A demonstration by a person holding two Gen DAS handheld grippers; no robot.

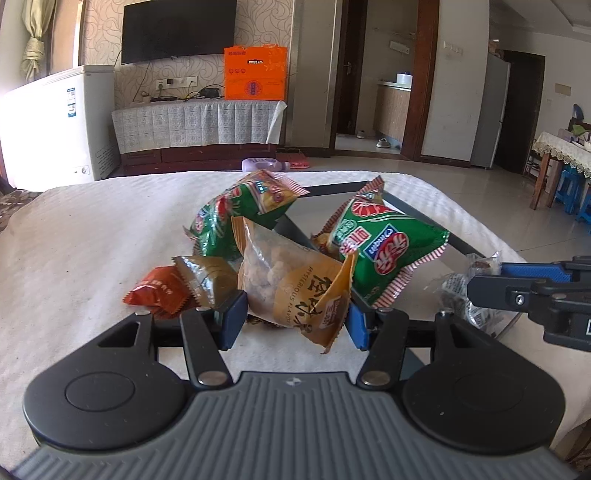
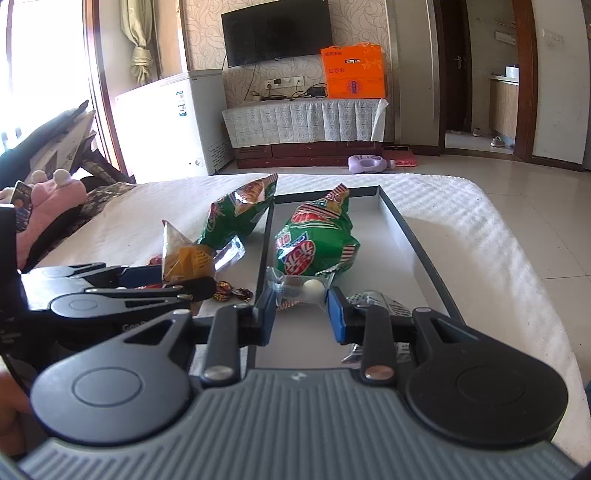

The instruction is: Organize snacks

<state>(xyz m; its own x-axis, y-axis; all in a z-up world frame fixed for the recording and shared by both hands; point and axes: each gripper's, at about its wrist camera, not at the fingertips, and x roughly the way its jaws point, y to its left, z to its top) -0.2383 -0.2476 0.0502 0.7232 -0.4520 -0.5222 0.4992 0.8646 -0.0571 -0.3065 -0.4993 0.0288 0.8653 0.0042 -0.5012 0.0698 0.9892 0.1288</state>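
Sunlight is falling across a living room with a black wall-mounted television (image 1: 179,29), a white chest freezer (image 1: 55,122) and an orange cardboard box (image 1: 255,73) sitting on a cloth-draped cabinet. Nearer to us, we are working over a desk covered in a white textured cloth (image 1: 92,236), on which a shallow grey tray with a dark rim (image 2: 406,229) is lying.

We are seeing one puffy green snack bag with red-and-white striped ends (image 2: 314,240) resting inside the tray, and a second green snack bag (image 1: 240,210) leaning just outside the tray's left rim. Our left gripper (image 1: 291,317) is holding its jaws closed on a tan-and-clear packet of pale puffed pieces (image 1: 291,284), which is standing tilted between the blue pads. Beside it on the cloth, a small brown-and-silver foil packet (image 1: 203,275) and a small red wrapped snack (image 1: 155,291) are lying touching each other.

Our right gripper (image 2: 301,315) is reaching into the near end of the tray, its jaws spread apart around a small clear packet holding a white ball-shaped sweet (image 2: 303,288), without pressing on it. A crinkled silver patterned wrapper (image 2: 380,304) is lying just beside the right jaw, and two dark round foil candies (image 2: 231,293) are sitting on the cloth outside the tray.
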